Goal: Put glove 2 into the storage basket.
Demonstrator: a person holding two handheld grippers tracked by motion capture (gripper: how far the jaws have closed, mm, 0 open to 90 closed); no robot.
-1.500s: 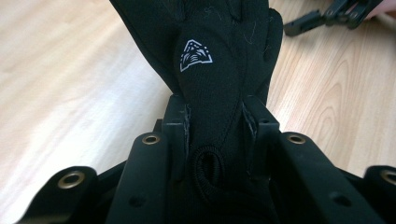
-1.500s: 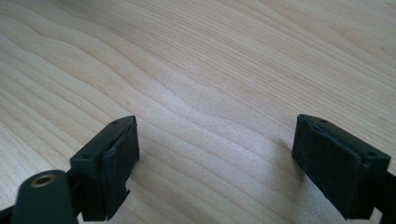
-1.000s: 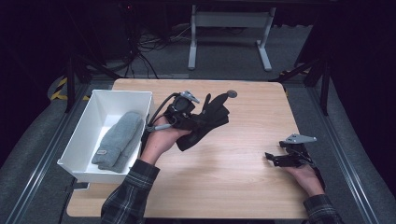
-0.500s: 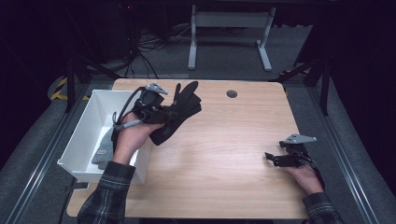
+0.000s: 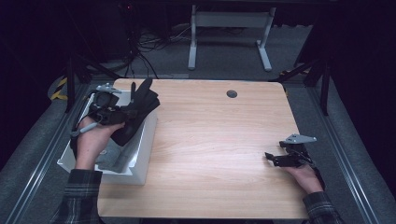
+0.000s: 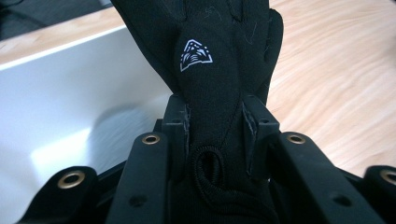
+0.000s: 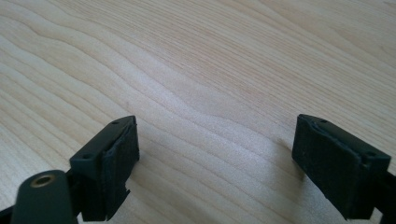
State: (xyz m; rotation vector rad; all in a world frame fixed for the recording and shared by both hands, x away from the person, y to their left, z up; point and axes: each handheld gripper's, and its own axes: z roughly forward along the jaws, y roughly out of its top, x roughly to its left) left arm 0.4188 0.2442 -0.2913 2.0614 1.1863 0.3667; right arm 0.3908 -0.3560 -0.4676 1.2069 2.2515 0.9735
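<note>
A black glove (image 5: pixel 138 110) with a small white emblem (image 6: pixel 196 55) hangs over the right wall of the white bin (image 5: pixel 145 144) at the table's left. My left gripper (image 5: pixel 122 114) is shut on the glove; in the left gripper view both jaws pinch the glove (image 6: pixel 219 88) near its cuff. A grey cloth item (image 5: pixel 111 157) lies inside the bin, partly hidden by the hand. My right gripper (image 5: pixel 271 157) rests low over the table near the right front, open, with nothing between its pads (image 7: pixel 122 163).
The wooden table (image 5: pixel 219 140) has a round cable hole (image 5: pixel 231 94) near its far edge. Dark floor, cables and a metal desk frame (image 5: pixel 229 32) lie beyond the table. Metal rails run along both sides.
My left gripper has carried the black glove leftward from the table's middle to over the white bin. The right gripper has stayed in place.
</note>
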